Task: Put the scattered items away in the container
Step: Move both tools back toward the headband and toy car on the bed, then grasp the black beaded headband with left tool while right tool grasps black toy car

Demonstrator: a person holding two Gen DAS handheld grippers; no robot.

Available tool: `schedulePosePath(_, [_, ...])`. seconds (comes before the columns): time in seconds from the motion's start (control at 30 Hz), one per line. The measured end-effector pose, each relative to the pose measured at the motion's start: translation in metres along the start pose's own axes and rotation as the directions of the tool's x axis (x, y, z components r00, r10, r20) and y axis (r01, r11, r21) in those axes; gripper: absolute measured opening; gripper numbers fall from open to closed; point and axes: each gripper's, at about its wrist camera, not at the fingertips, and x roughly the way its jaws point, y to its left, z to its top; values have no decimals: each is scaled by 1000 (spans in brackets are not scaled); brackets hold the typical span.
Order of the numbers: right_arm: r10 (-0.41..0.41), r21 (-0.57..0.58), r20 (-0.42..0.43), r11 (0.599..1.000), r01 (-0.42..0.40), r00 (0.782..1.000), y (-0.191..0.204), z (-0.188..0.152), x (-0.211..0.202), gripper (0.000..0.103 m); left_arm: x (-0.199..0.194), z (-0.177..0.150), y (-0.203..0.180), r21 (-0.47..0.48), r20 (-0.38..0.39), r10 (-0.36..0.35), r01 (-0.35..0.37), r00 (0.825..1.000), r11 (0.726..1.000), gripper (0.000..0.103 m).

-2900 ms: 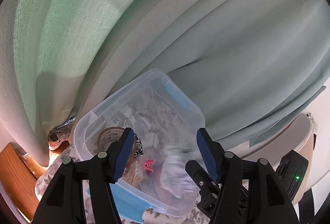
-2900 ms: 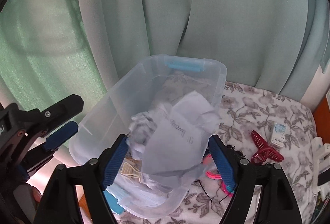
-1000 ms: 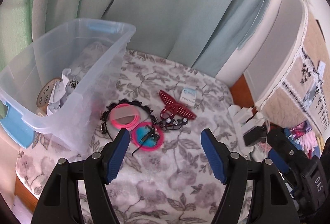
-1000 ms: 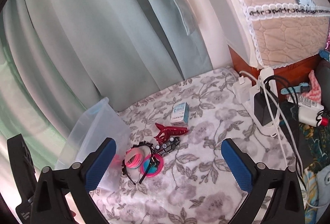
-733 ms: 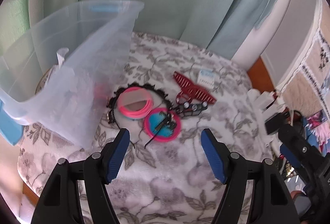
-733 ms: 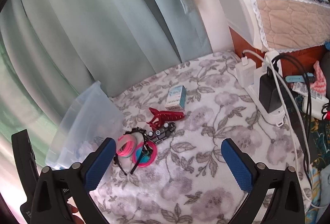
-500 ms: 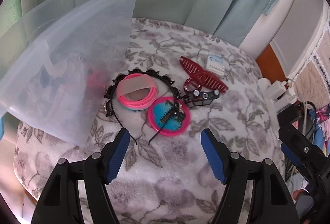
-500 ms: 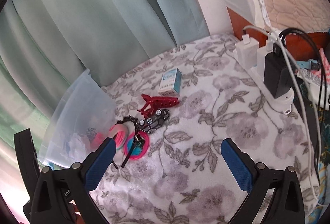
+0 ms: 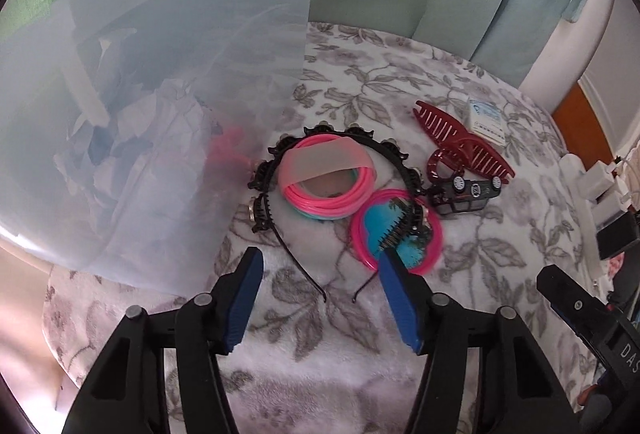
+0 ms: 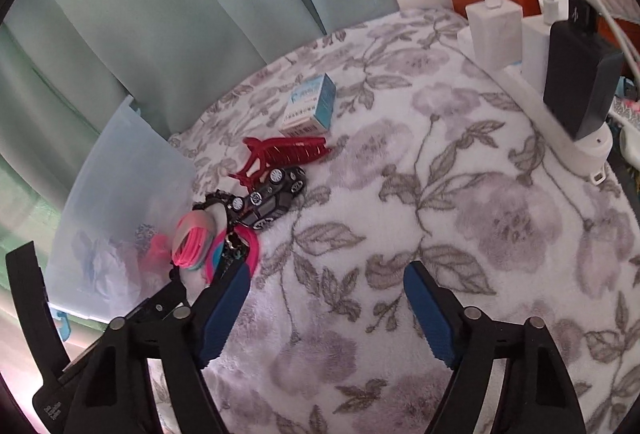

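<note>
Left wrist view: the left gripper [image 9: 320,298] hangs low over the floral blanket [image 9: 360,374], its jaws about half open and closing, with only the two thin ends of the black headband [image 9: 340,142] lying just ahead of the pads and nothing pressed between them. The scattered items sit in a tight cluster beside the clear plastic bin [image 9: 160,94]: a coil of pink bangles [image 9: 328,178] inside the headband's arc, a pink-rimmed blue disc [image 9: 396,234] with a black comb piece on it, a black toy car [image 9: 466,196], a red hair claw [image 9: 460,138] and a small white box [image 9: 486,118] beyond. The bin already holds crumpled paper, though its frosted wall blurs the rest of its contents. Right wrist view: the right gripper [image 10: 326,306] is empty, its jaws fairly wide and closing over bare blanket, well to the right of the cluster; the other gripper's frame hides part of the bangles and disc. Judged risks: the headband threads around the bangles and over the disc, so lifting one may drag or spill the others; its thin ends could slip from the pads. The power strip with chargers [image 10: 560,66] lies close to the right gripper's path, and its cables run off the frame.
</note>
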Motion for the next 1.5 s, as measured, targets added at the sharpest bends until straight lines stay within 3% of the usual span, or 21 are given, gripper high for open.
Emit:
schedulePosePath(0.17, [6, 6, -16, 1000, -6, 1000, -2, 0, 9, 79, 9, 4, -7, 21, -5, -8, 8, 1000, 1000, 53])
schedulePosePath(0.3, [9, 11, -30, 1000, -8, 1000, -5, 0, 17, 78, 8, 9, -22, 68, -7, -76, 76, 997, 995, 50])
schedulePosePath(0.5, [15, 25, -38, 1000, -14, 999, -10, 5, 22, 78, 21, 12, -48, 116, -33, -123, 126, 992, 985, 49])
schedulePosePath(0.87, [0, 19, -38, 1000, 0, 999, -12, 15, 29, 78, 48, 24, -59, 114, -48, -143, 147, 989, 982, 21])
schedulePosePath(0.97, [3, 9, -31, 1000, -3, 1000, -9, 22, 32, 74, 50, 26, -60, 124, -47, -144, 149, 988, 981, 15])
schedulePosePath(1.13, [11, 0, -38, 1000, -11, 999, -4, 29, 39, 63, 49, 27, -52, 111, -61, -186, 192, 981, 975, 15])
schedulePosePath(1.5, [78, -63, -77, 995, -83, 994, 19, 41, 59, 62, 32, 39, -39, 91, -26, -255, 256, 967, 962, 14])
